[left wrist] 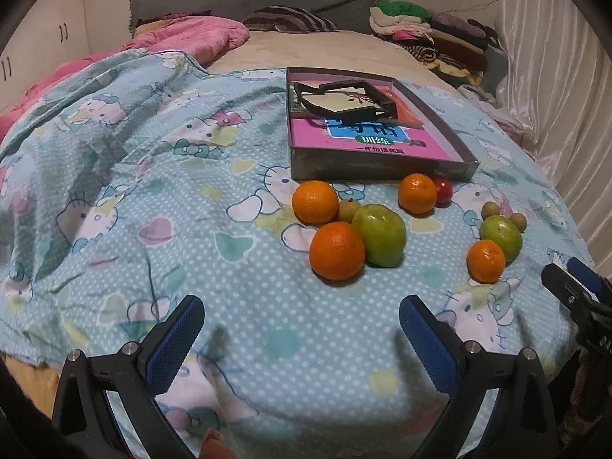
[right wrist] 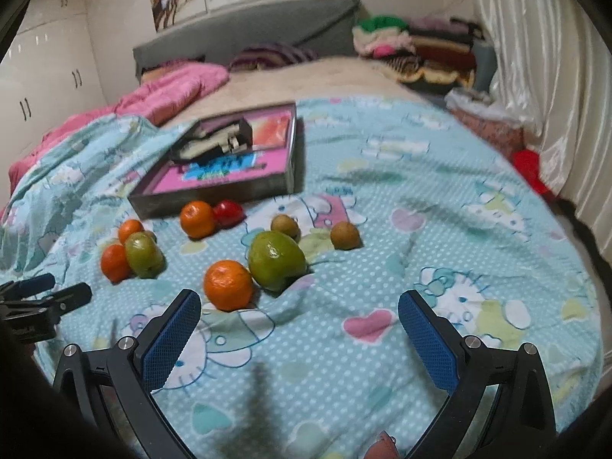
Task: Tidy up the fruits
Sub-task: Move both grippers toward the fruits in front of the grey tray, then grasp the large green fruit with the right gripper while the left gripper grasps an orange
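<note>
the fruits lie on a bed with a blue cat blanket [left wrist: 153, 199]. both grippers hang low over the blanket, near the fruit but not touching any.

the left gripper [left wrist: 302, 329] has its two blue fingers spread wide apart and holds nothing. just ahead of it and a bit to its right sits a little bunch: a big orange [left wrist: 336, 250], a green fruit [left wrist: 379, 235] touching it, another orange [left wrist: 315, 201] behind, and a small brown fruit [left wrist: 347, 209] tucked between them.

the right gripper [right wrist: 299, 325] is spread wide too, with nothing in it. right in front of its left finger is an orange [right wrist: 228, 285], touching a green fruit [right wrist: 276, 254]. two small brown fruits [right wrist: 345, 235] lie a bit farther back.

past all the fruit there is a flat box [left wrist: 378, 160] with a pink book [left wrist: 367, 137] and a black thing inside. an orange [left wrist: 417, 193] and a small red fruit [left wrist: 443, 190] sit side by side, just beside the near wall of the box.
</note>
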